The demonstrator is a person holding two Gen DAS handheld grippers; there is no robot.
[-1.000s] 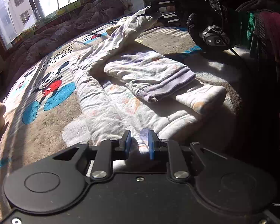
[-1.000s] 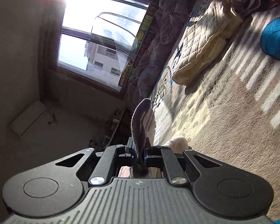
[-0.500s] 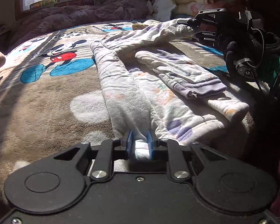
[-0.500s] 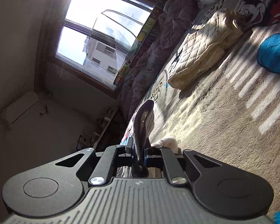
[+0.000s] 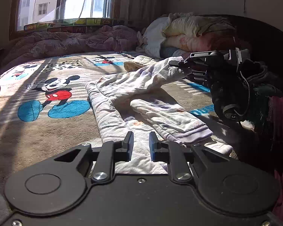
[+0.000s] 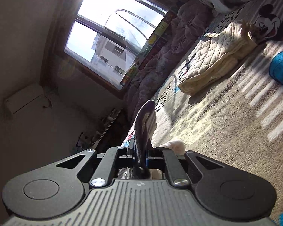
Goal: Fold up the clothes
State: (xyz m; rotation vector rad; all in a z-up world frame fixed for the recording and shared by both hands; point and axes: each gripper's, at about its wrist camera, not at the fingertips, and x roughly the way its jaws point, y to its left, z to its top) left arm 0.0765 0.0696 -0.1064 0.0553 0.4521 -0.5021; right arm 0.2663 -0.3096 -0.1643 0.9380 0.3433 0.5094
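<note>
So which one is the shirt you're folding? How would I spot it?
Look at the Mickey Mouse blanket covering the bed. Right of the big Mickey lies the white printed top, one sleeve lifted by the right hand-held gripper. Unlike the cream quilted cloth behind it, it has purple-striped cuffs.

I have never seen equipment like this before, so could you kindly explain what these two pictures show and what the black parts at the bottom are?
The black parts are two hand-held grippers; a person holds one in each hand, and each carries a fisheye camera looking along its fingers. The left camera shows the left gripper, jaws apart and empty, above a pale printed garment lying on a Mickey Mouse blanket on a bed. Farther off, the right gripper lifts one end of that garment. The right camera, tilted sideways, shows that same gripper pinching the cloth, with a folded quilted cream piece and a window beyond.
</note>
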